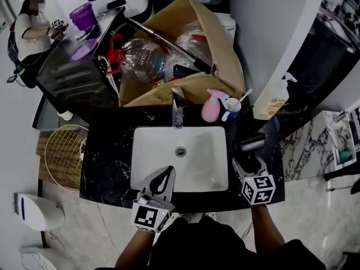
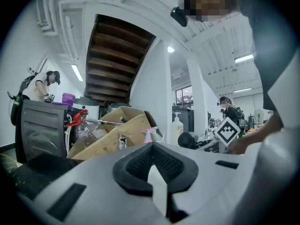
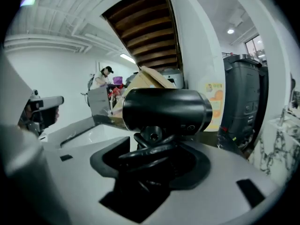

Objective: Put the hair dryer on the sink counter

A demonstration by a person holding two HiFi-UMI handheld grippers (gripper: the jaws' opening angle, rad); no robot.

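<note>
The black hair dryer (image 1: 251, 144) lies on the black marble sink counter (image 1: 107, 162), right of the white basin (image 1: 197, 167). My right gripper (image 1: 251, 161) stands just behind it with its jaws wide. In the right gripper view the dryer's barrel (image 3: 164, 109) lies crosswise right ahead, and its coiled cord (image 3: 147, 151) sits in the gap of the right gripper (image 3: 150, 161), which is open. My left gripper (image 1: 169, 172) hovers over the basin's front edge, shut and empty. The left gripper (image 2: 157, 165) shows its pads together, with the dryer (image 2: 187, 140) far right.
A faucet (image 1: 178, 114), a pink spray bottle (image 1: 211, 107), a cup with a toothbrush (image 1: 232, 106) and a pump bottle (image 1: 270, 103) line the counter's back. Behind stands a cardboard box (image 1: 185, 44) of clutter. A wire basket (image 1: 62, 153) sits left on the floor. A person (image 1: 34, 24) works far left.
</note>
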